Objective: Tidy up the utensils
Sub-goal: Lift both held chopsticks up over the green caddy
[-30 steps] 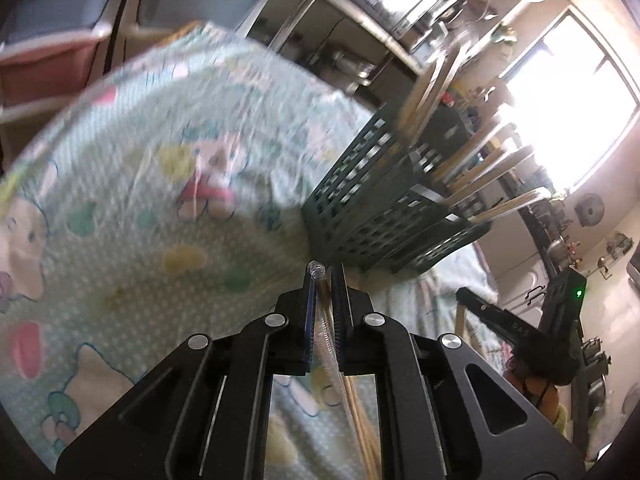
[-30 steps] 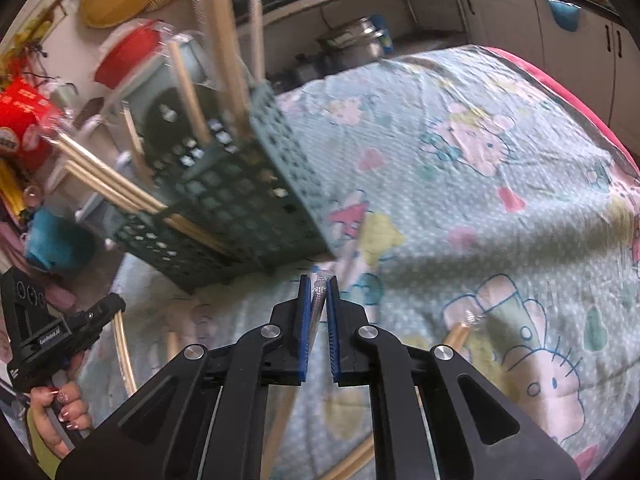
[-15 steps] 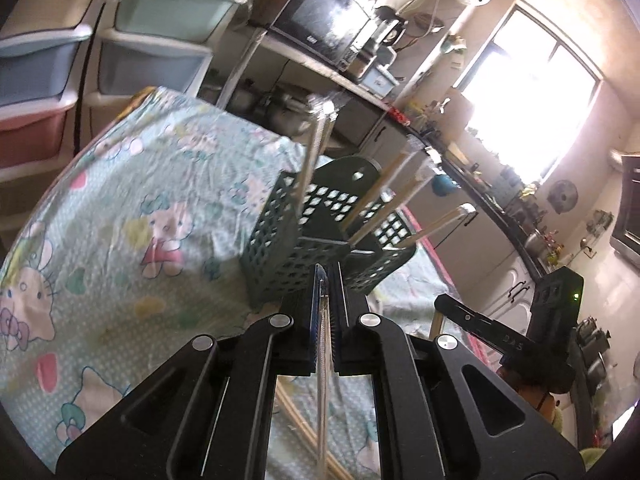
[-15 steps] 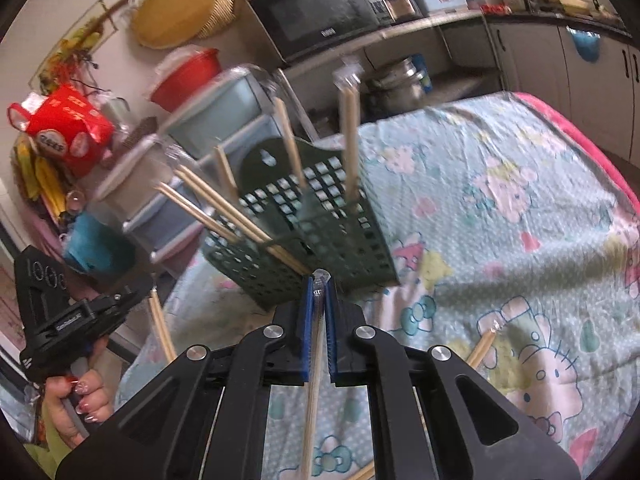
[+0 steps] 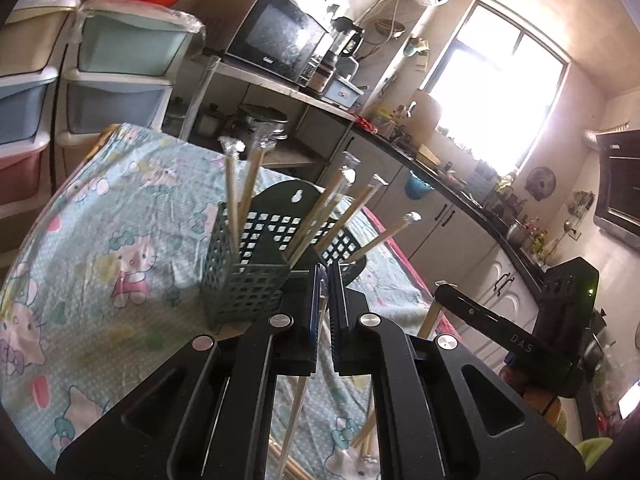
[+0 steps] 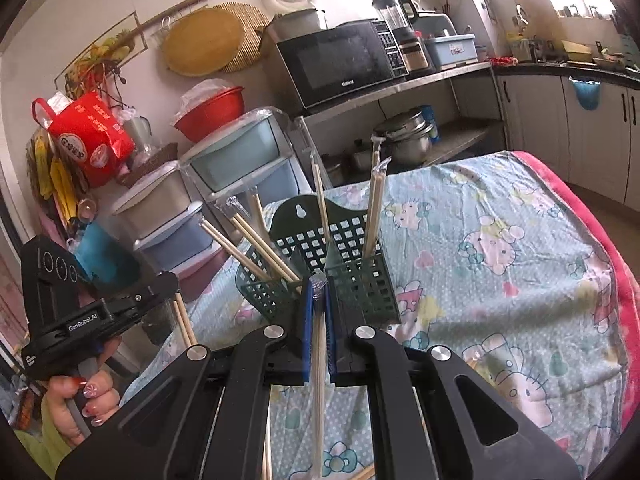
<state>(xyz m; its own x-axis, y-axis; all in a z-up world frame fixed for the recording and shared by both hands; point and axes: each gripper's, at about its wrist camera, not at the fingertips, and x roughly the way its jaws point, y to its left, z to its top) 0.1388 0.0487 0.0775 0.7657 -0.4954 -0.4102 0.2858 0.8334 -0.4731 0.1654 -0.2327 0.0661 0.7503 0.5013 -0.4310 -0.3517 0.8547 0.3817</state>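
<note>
A dark green mesh basket (image 5: 240,284) stands upright on the cartoon-print tablecloth (image 5: 100,260) with several plastic-wrapped chopstick pairs leaning out of it. My left gripper (image 5: 325,270) hangs just in front of it, shut on a wrapped chopstick pair (image 5: 298,400) that dangles below the fingers. In the right wrist view my right gripper (image 6: 318,280) is likewise close before the basket (image 6: 368,288), shut on its own wrapped chopstick pair (image 6: 318,380). Each gripper shows at the edge of the other's view; a hand (image 6: 96,392) holds the left one.
Loose chopsticks (image 5: 366,428) lie on the cloth near the front edge. Stacked plastic drawers (image 5: 116,80) and a shelf with a microwave (image 5: 280,44) stand behind the table. The table's red-trimmed far edge (image 6: 600,232) runs along the right.
Both grippers have lifted away from the cloth with their chopstick pairs. The basket now sits lower in both views and looks upright rather than tilted and blurred.
</note>
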